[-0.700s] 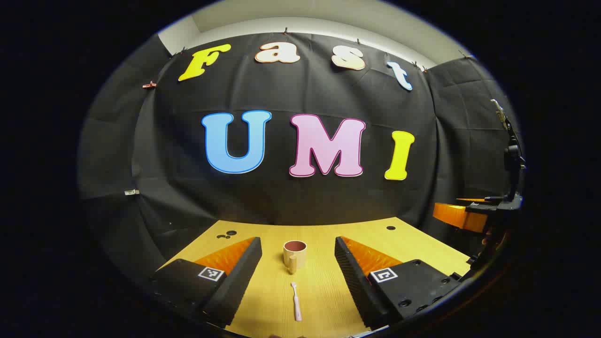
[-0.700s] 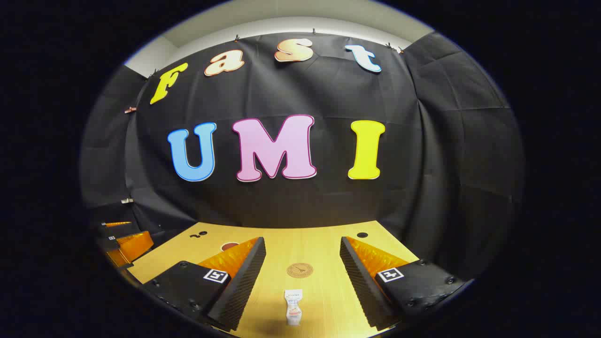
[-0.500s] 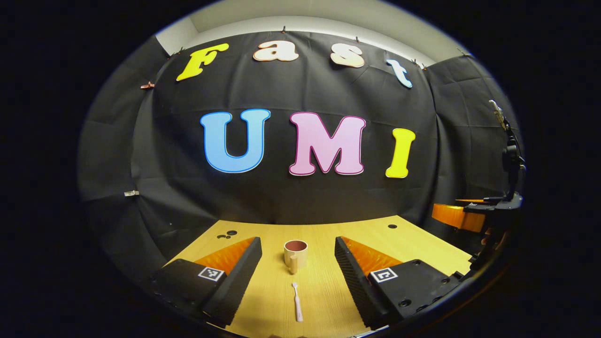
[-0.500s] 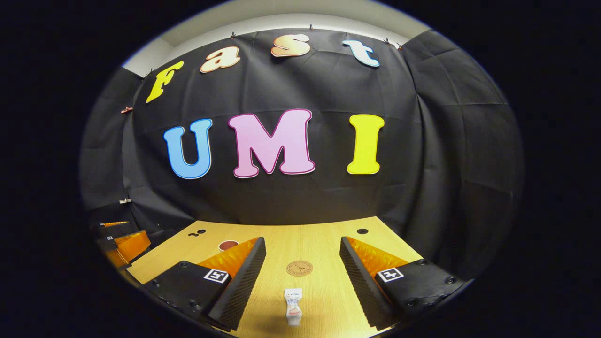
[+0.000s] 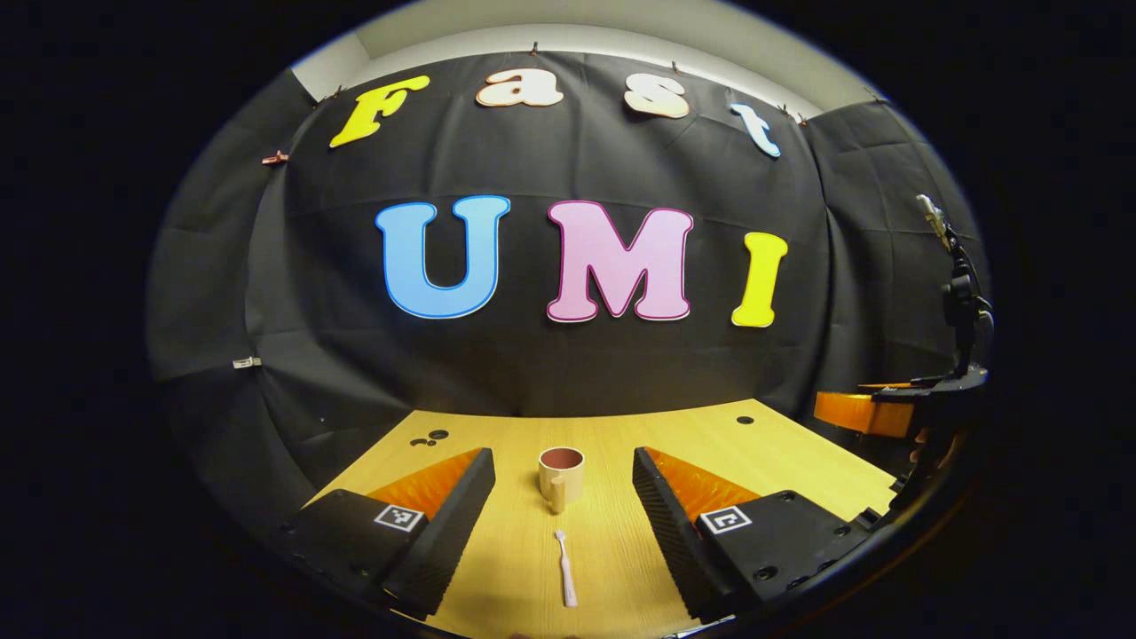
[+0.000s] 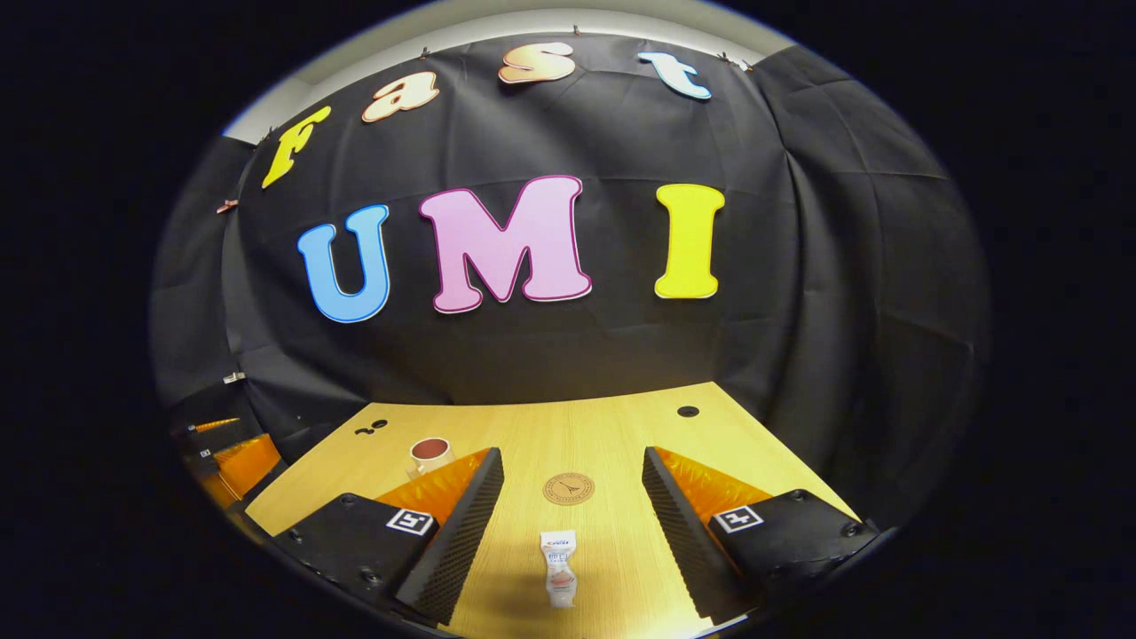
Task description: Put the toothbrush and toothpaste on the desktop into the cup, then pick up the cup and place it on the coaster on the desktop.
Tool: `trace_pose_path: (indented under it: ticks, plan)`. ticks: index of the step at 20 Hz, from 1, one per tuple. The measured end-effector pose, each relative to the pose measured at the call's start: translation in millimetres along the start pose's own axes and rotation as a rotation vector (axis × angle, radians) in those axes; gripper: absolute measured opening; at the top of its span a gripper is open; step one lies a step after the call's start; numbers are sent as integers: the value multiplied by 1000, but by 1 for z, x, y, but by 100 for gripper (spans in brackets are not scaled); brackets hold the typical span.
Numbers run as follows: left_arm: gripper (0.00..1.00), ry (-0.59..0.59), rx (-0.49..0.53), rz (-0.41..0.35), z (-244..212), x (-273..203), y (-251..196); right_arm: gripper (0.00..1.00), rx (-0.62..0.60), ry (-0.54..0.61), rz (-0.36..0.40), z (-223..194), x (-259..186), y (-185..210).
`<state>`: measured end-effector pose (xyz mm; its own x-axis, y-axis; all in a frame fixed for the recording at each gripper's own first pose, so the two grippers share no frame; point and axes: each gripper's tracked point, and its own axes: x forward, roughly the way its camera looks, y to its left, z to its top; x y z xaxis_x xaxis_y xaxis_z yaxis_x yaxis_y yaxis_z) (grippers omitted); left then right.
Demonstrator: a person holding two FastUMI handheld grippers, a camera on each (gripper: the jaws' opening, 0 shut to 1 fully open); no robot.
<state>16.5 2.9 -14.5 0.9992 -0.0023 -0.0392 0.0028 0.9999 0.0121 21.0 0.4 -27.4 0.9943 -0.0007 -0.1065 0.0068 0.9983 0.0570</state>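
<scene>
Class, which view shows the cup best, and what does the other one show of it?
The left gripper view: the cup stands whole on the table, rim and handle plain. In the right gripper view the cup sits far left, its lower part hidden behind a finger.

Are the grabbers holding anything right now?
No. The left gripper is open around the toothbrush lying on the table, and the right gripper is open around the toothpaste.
</scene>
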Motion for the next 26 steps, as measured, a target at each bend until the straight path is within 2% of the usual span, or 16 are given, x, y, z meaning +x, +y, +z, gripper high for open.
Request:
trace_pose_path:
  ticks: [7,11,14,19,26]
  plan:
    - [97,24,1,1,-11,3,3,97,3,28,7,-11,5,6]
    - [97,44,39,39,-22,6,10,97,-32,119,-5,-34,10,3]
    - [97,68,8,41,-32,2,7,98,-40,180,-2,-50,18,5]
    - [98,119,54,78,-51,-4,17,97,1,299,7,-87,30,7]
    - [97,214,7,170,-74,-11,45,98,7,480,47,-142,52,3]
